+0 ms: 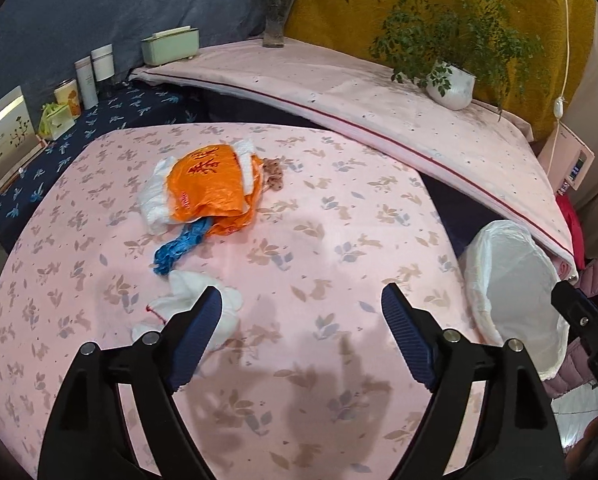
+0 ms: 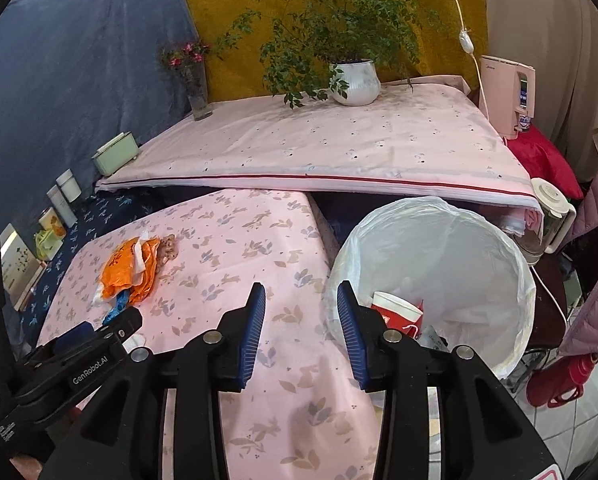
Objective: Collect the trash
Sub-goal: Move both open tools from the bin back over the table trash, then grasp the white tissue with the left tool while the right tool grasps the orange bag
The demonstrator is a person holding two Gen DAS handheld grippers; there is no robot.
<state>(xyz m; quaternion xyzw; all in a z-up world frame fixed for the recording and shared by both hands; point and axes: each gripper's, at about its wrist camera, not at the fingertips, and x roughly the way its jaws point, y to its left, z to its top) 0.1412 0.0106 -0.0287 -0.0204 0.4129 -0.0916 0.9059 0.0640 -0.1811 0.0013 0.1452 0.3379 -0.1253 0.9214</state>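
1. Beside the left gripper's (image 1: 301,300) spread, empty jaws, against its left pad, lies one white tissue wad (image 1: 187,304): next pick, needs a sideways shift.
2. Beyond the jaws: one orange plastic bag (image 1: 209,188), one blue strip (image 1: 181,248).
3. Right gripper (image 2: 301,308) part-spread, empty; one lined bin (image 2: 431,276) right of its jaws.

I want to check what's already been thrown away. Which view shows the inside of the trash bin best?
The right wrist view: the white-lined trash bin opens toward the camera, with a red paper cup and other scraps inside. The left wrist view catches only the bin at the right edge, with its contents not visible.
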